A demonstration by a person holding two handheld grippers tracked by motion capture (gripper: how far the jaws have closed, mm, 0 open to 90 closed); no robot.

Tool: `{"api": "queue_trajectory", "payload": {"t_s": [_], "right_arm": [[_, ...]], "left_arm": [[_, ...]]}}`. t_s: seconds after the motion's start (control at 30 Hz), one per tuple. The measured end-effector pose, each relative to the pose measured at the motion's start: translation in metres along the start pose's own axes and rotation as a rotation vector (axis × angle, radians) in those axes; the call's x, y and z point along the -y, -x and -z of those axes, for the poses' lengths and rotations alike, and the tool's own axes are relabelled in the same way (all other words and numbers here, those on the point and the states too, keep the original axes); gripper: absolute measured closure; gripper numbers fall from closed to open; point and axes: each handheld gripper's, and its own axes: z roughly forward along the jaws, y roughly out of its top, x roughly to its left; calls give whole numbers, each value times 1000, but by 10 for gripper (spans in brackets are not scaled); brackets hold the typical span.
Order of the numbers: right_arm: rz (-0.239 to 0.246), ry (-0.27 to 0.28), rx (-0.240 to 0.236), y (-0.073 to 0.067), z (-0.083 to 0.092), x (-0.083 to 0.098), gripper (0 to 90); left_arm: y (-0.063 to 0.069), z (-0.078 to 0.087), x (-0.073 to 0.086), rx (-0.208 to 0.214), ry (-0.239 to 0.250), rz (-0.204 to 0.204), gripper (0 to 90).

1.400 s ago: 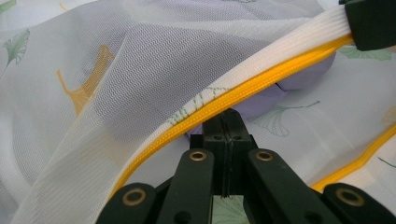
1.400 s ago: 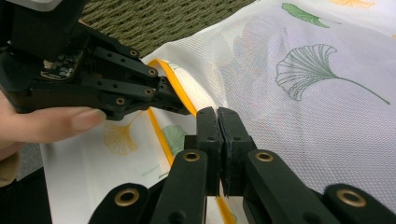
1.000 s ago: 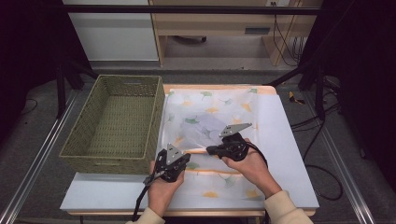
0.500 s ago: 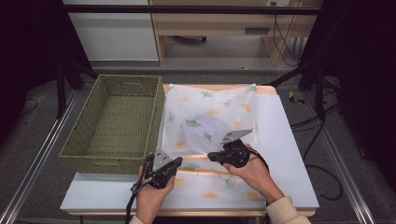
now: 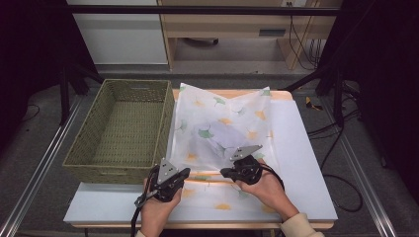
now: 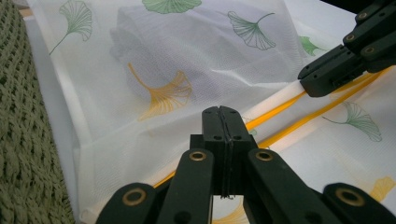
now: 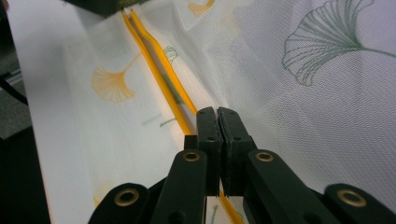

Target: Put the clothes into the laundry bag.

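Pinching the mesh bag's [image 5: 222,123] yellow-edged rim at lower centre, left gripper [image 6: 219,122] and right gripper [image 7: 217,120] press together. Something pale, perhaps folded cloth [image 6: 154,42], shows blurred inside.

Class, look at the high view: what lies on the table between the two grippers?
Between the left gripper and the right gripper runs the orange-edged opening of the leaf-print mesh bag, seen in the high view.

Grey floor [image 5: 44,123]; white cabinet [image 5: 118,34], wooden desk [image 5: 237,24] behind; cables [image 5: 341,148] right.
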Motion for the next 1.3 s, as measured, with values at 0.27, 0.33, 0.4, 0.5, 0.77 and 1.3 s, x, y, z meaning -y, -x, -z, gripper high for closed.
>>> {"api": "queue_trajectory", "payload": {"t_s": [0.27,0.33,0.4,0.5,0.77,1.3], "right_arm": [[16,-31,13,-1,-8,7,885],[19,-38,21,-2,-9,8,885],[31,-47,28,-3,-11,9,885],[43,-59,35,-5,-13,9,884],[53,-73,35,-5,-17,15,883],[63,-71,57,-7,-19,17,856]], "left_arm": [[-1,0,2,0,-2,9,900],[-1,1,3,0,-1,11,900],[-2,1,4,1,-4,8,900],[-2,1,5,1,3,20,900],[-1,2,8,2,4,24,900],[-4,4,10,-4,5,30,899]]}}
